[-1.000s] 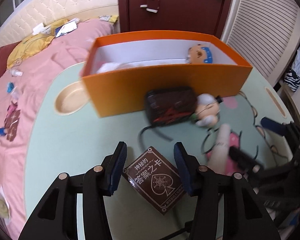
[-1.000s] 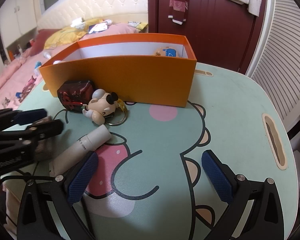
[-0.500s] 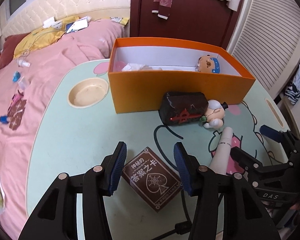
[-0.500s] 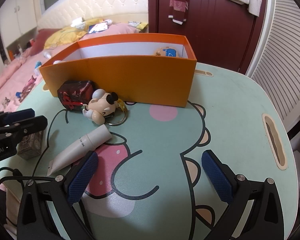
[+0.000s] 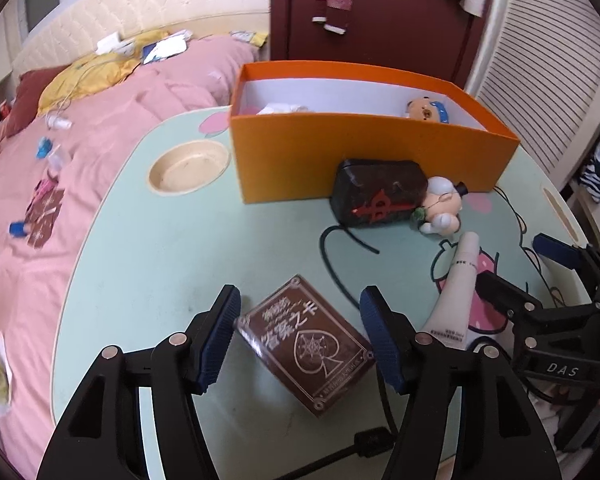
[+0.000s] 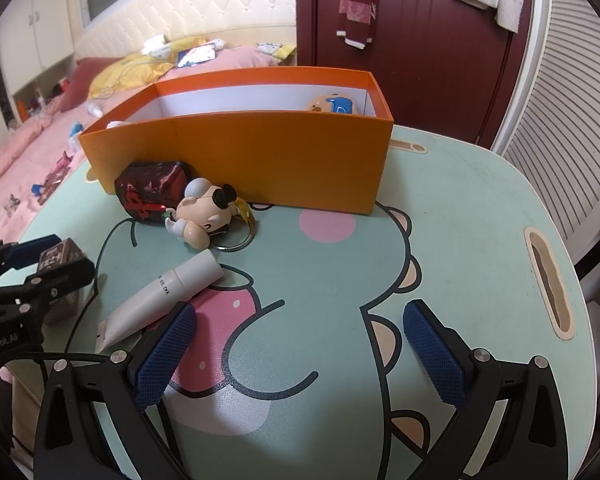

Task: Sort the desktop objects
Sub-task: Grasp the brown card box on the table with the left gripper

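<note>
Brown card box between parting tongs

Left tongs (image 5: 300, 336) are opening around the card box (image 5: 306, 344), which lies flat on the desk (image 5: 148, 264), pads clear of it. Right tongs (image 6: 300, 354) gape wide and hold nothing, beside the white tube (image 6: 162, 294). Behind stands the orange box (image 6: 260, 160).

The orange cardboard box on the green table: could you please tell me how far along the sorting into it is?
Done: the orange cardboard box already holds a small bear toy and something white. In hand: nothing gripped; the left gripper is opening around the brown card deck, pads not pressing. The right gripper hovers open and empty. Left: the deck, white tube, dark red pouch and cartoon keychain figure.
</note>
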